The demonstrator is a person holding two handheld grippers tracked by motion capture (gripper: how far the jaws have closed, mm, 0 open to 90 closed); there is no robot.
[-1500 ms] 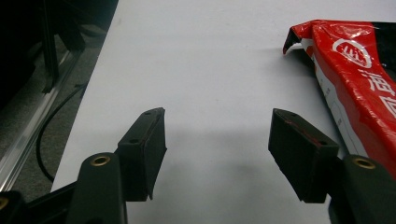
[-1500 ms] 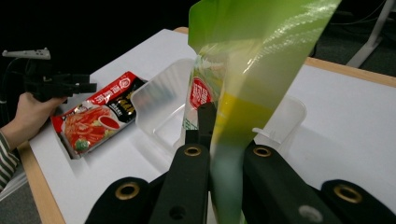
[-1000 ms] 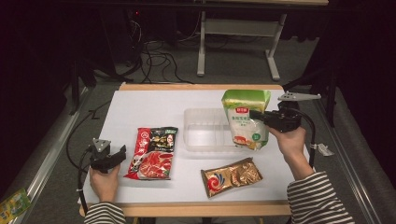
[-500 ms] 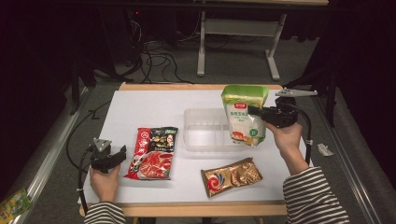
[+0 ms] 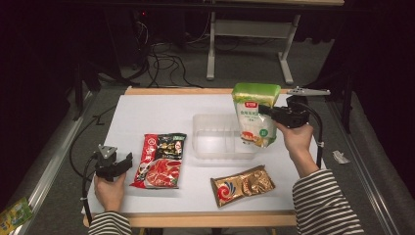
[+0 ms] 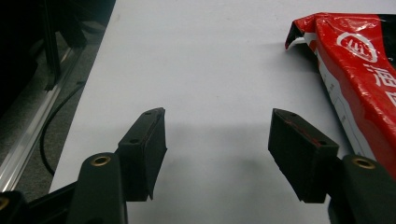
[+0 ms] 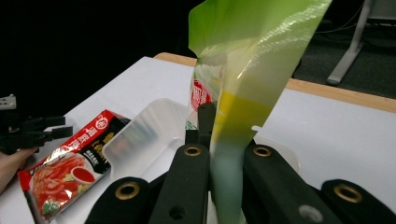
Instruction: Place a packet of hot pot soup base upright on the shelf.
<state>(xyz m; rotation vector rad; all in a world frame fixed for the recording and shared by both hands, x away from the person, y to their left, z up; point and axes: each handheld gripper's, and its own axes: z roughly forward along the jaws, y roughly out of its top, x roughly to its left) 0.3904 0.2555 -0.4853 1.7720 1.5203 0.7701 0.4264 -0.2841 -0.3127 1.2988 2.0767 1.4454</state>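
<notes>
Presently my right hand-held gripper is clamped on the green pouch, its jaws pinching the pouch's side edge, as the right gripper view confirms. The pouch hangs upright, long axis vertical, its lower end over the right part of the clear plastic tray that sits mid-desk. The tray lies directly below and slightly to the left of the gripper, so in my judgement the coming move is a short descent to seat the pouch inside it. My left hand-held gripper rests at the desk's left edge with jaws apart and nothing between them, just beside the red packet. A gold snack packet lies nearer my right hand than my left, apart from the tray.
</notes>
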